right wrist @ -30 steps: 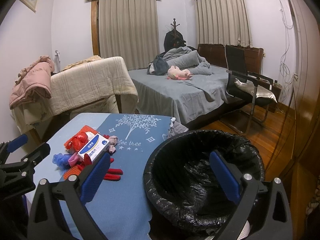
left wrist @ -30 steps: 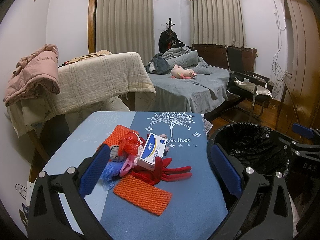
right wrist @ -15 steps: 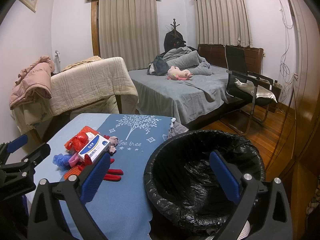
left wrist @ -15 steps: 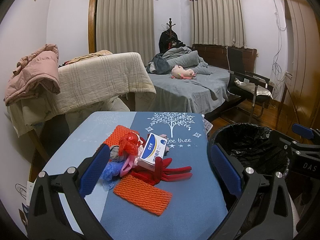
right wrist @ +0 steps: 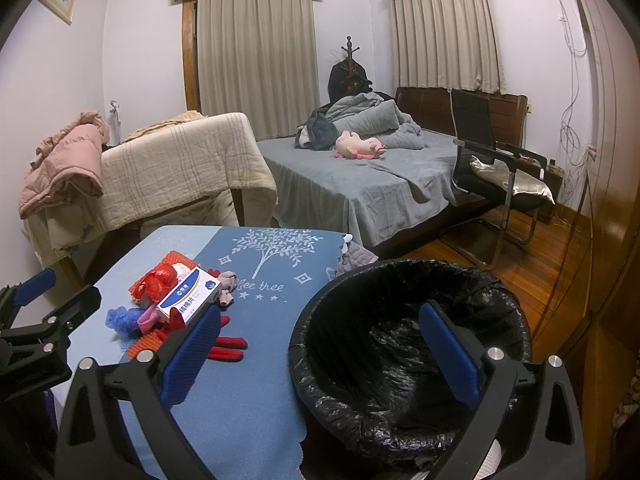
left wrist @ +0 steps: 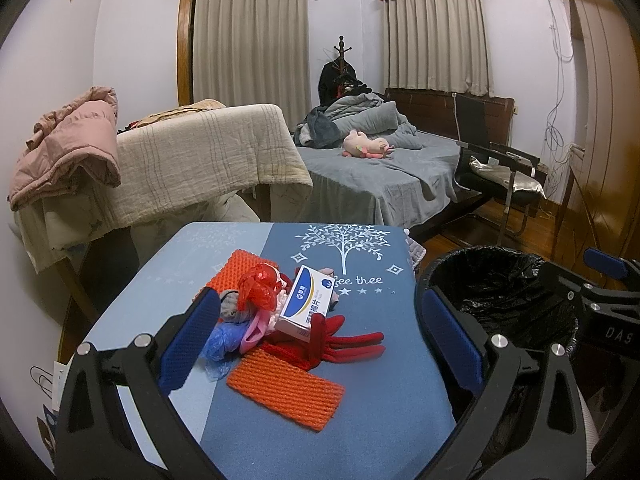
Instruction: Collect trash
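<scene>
The left gripper point(left wrist: 320, 336) is hovering above the table with its blue-padded fingers point(left wrist: 188, 340) spread wide, gripping nothing and touching nothing; the pile of trash is showing in the gap between them. The right gripper point(right wrist: 320, 354) is likewise standing wide open and empty, hanging over the near rim of the trash bin point(right wrist: 408, 344), which is lined with a black bag and sitting just beside the table's right edge.

The trash is lying in a heap on the blue tablecloth point(left wrist: 360, 380): a white-and-blue box point(left wrist: 306, 300) is resting tilted on top, a crumpled red wrapper point(left wrist: 258, 284) just beside it, a red glove point(left wrist: 344, 344) reaching toward the bin, and an orange mesh piece point(left wrist: 286, 390) lying nearest the left gripper. Behind the table, a grey bed point(left wrist: 380, 176) is carrying a pink plush toy point(left wrist: 366, 145), and a black chair point(left wrist: 492, 168) is standing to its right.
</scene>
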Action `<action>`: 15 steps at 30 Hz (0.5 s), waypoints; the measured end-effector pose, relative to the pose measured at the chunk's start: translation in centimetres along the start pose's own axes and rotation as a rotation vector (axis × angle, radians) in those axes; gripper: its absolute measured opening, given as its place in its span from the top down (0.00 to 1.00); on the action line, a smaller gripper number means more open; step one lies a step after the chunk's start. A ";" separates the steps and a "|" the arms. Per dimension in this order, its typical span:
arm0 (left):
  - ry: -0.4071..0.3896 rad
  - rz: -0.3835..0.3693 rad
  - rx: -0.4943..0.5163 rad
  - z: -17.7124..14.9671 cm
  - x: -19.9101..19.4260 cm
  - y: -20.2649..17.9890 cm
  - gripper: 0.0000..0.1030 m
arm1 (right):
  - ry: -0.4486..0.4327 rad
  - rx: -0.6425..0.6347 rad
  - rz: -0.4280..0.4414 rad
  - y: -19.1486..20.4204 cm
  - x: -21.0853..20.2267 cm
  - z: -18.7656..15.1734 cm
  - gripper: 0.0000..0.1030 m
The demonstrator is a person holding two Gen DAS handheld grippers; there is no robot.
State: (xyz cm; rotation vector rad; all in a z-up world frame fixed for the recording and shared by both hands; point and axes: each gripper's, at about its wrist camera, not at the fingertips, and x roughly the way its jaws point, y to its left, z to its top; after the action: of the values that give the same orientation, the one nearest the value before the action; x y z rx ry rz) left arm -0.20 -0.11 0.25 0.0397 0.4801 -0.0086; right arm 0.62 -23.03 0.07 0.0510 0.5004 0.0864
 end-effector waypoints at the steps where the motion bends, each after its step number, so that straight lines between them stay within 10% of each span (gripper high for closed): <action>1: 0.000 0.000 -0.001 0.0 0.0 0.0 0.05 | 0.000 0.000 0.000 0.0 0.0 0.1 0.06; 15: 0.000 -0.001 -0.004 0.4 -0.1 0.2 0.05 | 0.001 0.000 0.002 0.4 0.5 -0.5 0.06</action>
State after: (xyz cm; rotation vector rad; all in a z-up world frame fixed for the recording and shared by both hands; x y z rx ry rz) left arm -0.12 0.09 0.64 0.0360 0.4806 -0.0082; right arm 0.75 -22.59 -0.56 0.0510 0.5009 0.0881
